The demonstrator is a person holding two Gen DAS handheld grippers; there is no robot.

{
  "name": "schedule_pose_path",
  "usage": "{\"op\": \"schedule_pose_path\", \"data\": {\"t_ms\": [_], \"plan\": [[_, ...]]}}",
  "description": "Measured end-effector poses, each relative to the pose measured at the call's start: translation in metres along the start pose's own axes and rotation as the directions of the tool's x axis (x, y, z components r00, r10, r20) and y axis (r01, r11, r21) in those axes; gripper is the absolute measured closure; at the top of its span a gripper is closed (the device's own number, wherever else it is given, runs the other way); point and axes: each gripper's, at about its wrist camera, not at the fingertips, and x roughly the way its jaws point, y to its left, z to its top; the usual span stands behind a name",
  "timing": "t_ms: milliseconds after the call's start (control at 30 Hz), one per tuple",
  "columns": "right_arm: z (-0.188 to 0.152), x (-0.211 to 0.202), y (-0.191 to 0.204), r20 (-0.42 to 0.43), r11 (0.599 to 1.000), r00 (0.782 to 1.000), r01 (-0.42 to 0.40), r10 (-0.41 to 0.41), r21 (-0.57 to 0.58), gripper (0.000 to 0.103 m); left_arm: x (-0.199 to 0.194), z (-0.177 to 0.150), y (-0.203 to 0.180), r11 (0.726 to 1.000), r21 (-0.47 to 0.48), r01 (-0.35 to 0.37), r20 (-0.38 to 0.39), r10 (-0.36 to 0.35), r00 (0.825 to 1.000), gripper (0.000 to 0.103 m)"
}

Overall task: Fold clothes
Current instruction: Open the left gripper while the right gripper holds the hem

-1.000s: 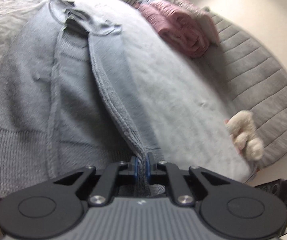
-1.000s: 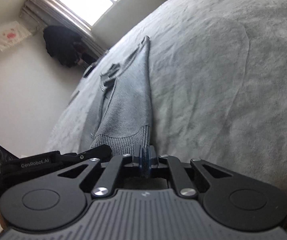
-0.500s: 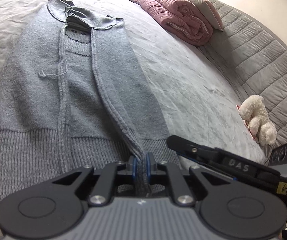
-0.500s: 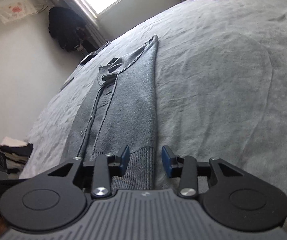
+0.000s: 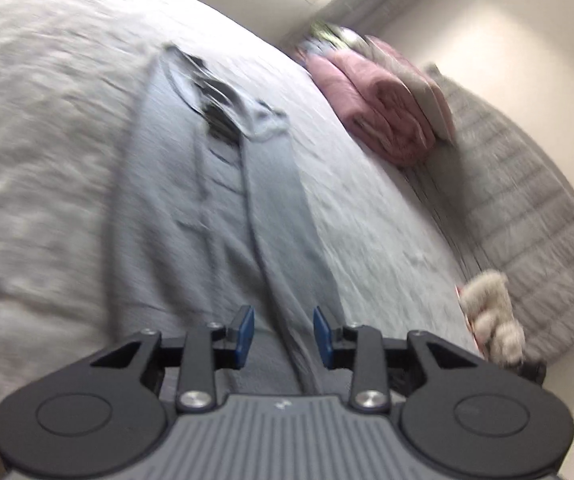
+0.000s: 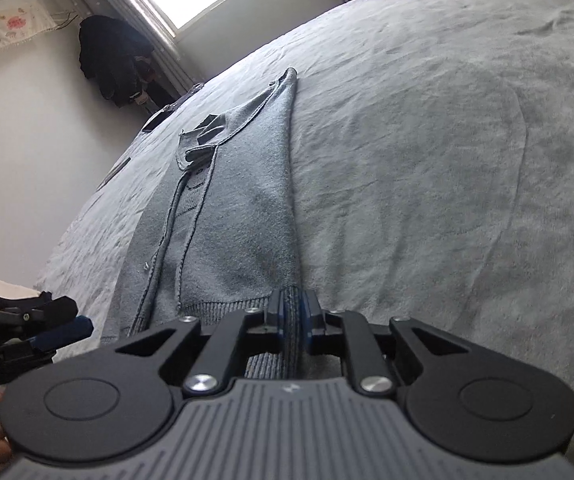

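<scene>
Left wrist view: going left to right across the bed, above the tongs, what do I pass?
Bare bedspread → grey cardigan → pink blanket → plush toy, with the quilted headboard behind it.

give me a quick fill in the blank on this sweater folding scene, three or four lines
1. The grey knit sweater lies on a grey ____.
2. The right gripper pinches the sweater's ribbed ____.
3. The left gripper has just been opening; its blue pads stand ____ with a sweater fold between them.
4. The folded blanket near the padded headboard is ____.

Missing words: bed; hem; apart; pink
</scene>
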Motion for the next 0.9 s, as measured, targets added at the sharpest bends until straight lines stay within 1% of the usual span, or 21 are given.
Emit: {"op": "schedule_pose_path", "data": {"t_ms": [100, 200, 233, 300, 367, 433, 500, 567, 600, 700, 733, 767, 833, 900], "plan": [[-0.001, -0.005, 0.000, 0.009, 1.000, 1.000, 0.014, -0.014, 0.004, 0.088, -0.009, 0.004, 0.017, 0.994, -0.043, -0.103, 0.024, 0.104, 0.994, 0.069], [-0.007, -0.015, 0.018, 0.077, 0.988, 0.994, 0.086, -0.076, -0.130, 0.086, -0.007, 0.001, 0.027, 0.991, -0.064, -0.114, 0.000, 0.114, 0.993, 0.069], [-0.010, -0.018, 0.024, 0.100, 0.980, 0.992, 0.095, -0.078, -0.176, 0.086, -0.005, -0.001, 0.026, 0.992, -0.055, -0.116, -0.008, 0.116, 0.993, 0.069], [-0.014, -0.023, 0.035, 0.125, 0.966, 0.991, 0.077, -0.047, -0.248, 0.086, -0.001, -0.004, 0.023, 0.991, -0.026, -0.133, -0.022, 0.132, 0.991, 0.069], [-0.018, -0.025, 0.043, 0.132, 0.953, 0.991, 0.058, -0.019, -0.297, 0.086, -0.001, -0.008, 0.024, 0.988, -0.021, -0.151, -0.027, 0.150, 0.988, 0.068], [-0.021, -0.021, 0.048, 0.099, 0.945, 0.995, 0.004, 0.030, -0.327, 0.086, 0.000, -0.010, 0.024, 0.988, -0.023, -0.153, -0.031, 0.152, 0.988, 0.067], [-0.027, -0.008, 0.056, 0.000, 0.933, 0.997, -0.074, 0.080, -0.353, 0.086, 0.003, -0.012, 0.023, 0.989, -0.017, -0.149, -0.038, 0.148, 0.988, 0.067], [-0.037, 0.004, 0.066, -0.043, 0.917, 0.996, -0.084, 0.073, -0.390, 0.086, 0.006, -0.015, 0.021, 0.990, -0.010, -0.144, -0.050, 0.143, 0.988, 0.067], [-0.044, 0.009, 0.073, -0.044, 0.907, 0.996, -0.084, 0.073, -0.413, 0.086, 0.008, -0.016, 0.020, 0.990, -0.007, -0.142, -0.055, 0.141, 0.988, 0.069], [-0.050, 0.015, 0.085, -0.072, 0.893, 0.989, -0.149, 0.130, -0.424, 0.086, 0.008, -0.017, 0.017, 0.989, 0.010, -0.147, -0.051, 0.147, 0.988, 0.069], [-0.051, 0.016, 0.087, -0.077, 0.892, 0.988, -0.153, 0.133, -0.425, 0.086, 0.007, -0.016, 0.017, 0.989, 0.007, -0.149, -0.050, 0.149, 0.988, 0.069], [-0.052, 0.017, 0.089, -0.073, 0.887, 0.990, -0.140, 0.120, -0.439, 0.086, 0.005, -0.016, 0.019, 0.989, -0.001, -0.151, -0.048, 0.151, 0.987, 0.069], [-0.050, 0.016, 0.086, -0.065, 0.895, 0.991, -0.132, 0.115, -0.426, 0.089, 0.003, -0.015, 0.023, 0.988, -0.016, -0.152, -0.044, 0.151, 0.988, 0.069], [-0.043, 0.009, 0.079, -0.057, 0.920, 0.988, -0.155, 0.144, -0.360, 0.086, -0.001, -0.014, 0.025, 0.989, -0.025, -0.149, -0.040, 0.148, 0.988, 0.069]]}}
